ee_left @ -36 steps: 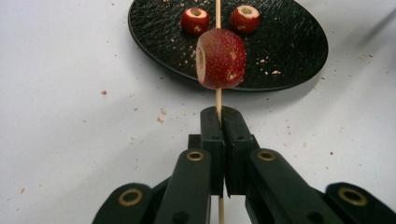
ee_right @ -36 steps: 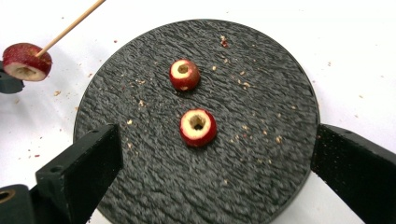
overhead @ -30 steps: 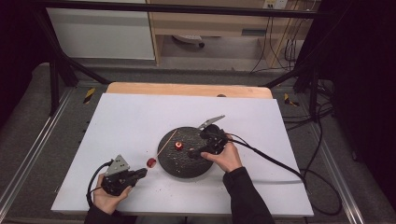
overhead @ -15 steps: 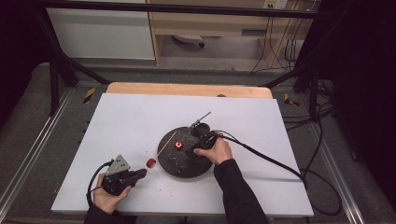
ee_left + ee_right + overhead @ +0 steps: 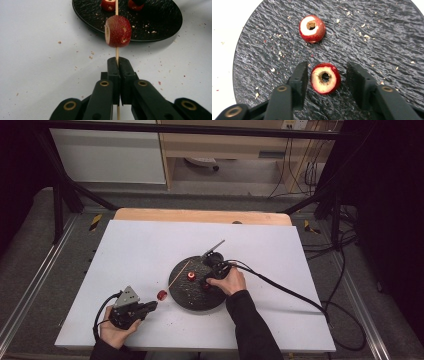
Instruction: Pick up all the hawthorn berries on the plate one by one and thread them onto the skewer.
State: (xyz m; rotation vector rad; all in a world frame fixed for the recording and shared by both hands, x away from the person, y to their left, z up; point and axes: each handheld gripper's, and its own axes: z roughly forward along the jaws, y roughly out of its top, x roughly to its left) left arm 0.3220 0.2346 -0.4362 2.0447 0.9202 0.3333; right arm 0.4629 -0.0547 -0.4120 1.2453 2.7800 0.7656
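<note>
no readable text, no labels, no brands, no numbers in any view

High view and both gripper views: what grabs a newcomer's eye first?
A cored red fruit threaded on a thin wooden skewer, pinched by the shut left tongs. On the round black slate plate, the open right tongs straddle a second cored red fruit, a third lying beyond.

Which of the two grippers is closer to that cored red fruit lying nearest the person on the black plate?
Right. The right gripper has its open jaws either side of the cored fruit; the left gripper is off the plate, holding a skewer.
</note>
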